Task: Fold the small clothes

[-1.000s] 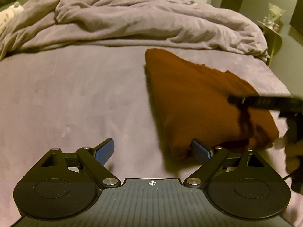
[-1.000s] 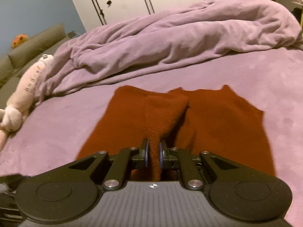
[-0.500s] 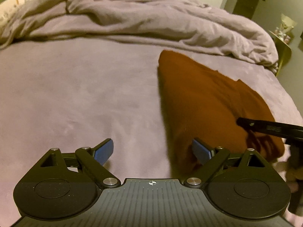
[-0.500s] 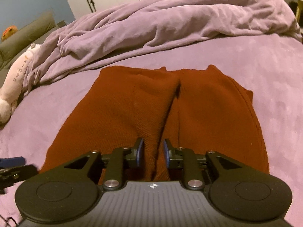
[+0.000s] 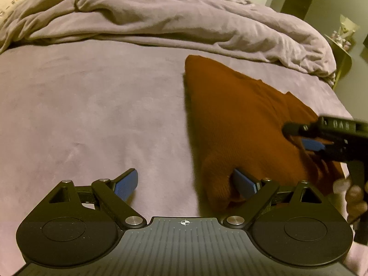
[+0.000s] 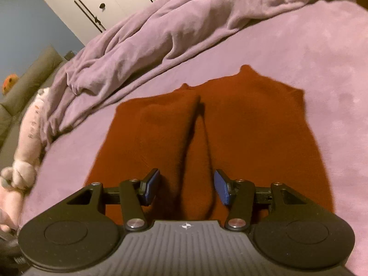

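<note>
A rust-brown knit garment (image 5: 239, 124) lies folded on the purple bed sheet (image 5: 92, 105). In the right wrist view the garment (image 6: 253, 124) shows two folded halves meeting at a centre crease. My left gripper (image 5: 186, 184) is open and empty, low over the sheet, its right finger touching the garment's near corner. My right gripper (image 6: 187, 187) is open and empty, just above the garment's near edge, straddling the crease. The right gripper also shows in the left wrist view (image 5: 315, 138) at the right, over the garment.
A rumpled purple duvet (image 5: 174, 18) is heaped across the far side of the bed. A pale plush toy (image 6: 30, 133) lies at the bed's left edge. A sofa (image 6: 27, 82) and white wardrobe doors (image 6: 110, 4) stand beyond. A small side table (image 5: 342, 46) stands at the far right.
My right gripper opened and let go of the garment's fold, which now lies flat. The left gripper stayed open and shifted slightly.
</note>
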Demonstrator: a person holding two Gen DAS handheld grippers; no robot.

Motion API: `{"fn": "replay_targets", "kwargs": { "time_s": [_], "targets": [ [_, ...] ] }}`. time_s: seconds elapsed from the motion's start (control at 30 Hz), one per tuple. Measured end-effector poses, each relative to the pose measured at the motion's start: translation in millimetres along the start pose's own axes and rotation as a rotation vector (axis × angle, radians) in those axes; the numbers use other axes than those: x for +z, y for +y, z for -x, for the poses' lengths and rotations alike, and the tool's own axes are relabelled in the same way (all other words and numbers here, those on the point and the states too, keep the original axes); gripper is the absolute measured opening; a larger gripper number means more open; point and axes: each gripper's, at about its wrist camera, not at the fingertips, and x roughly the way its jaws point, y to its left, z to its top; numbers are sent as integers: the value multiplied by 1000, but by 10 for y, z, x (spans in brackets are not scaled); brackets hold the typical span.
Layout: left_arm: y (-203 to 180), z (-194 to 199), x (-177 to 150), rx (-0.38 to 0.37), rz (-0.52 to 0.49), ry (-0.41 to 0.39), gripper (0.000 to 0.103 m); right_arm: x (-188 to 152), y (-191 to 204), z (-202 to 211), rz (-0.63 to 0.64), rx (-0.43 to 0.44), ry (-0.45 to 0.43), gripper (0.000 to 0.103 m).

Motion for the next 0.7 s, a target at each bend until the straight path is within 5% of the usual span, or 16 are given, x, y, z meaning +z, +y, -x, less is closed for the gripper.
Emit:
{"fn": "replay_targets", "kwargs": {
  "time_s": [0.3, 0.47, 0.7],
  "targets": [
    [-139, -36, -145, -17, -58, 28, 94, 78, 231, -215, 38, 13, 9, 55],
    [-287, -125, -286, 55, -127, 58, 94, 25, 545, -251, 279, -105, -13, 18],
    [-311, -99, -222, 54, -81, 38, 94, -56, 1016, 99, 697, -319, -159, 10]
  ]
}}
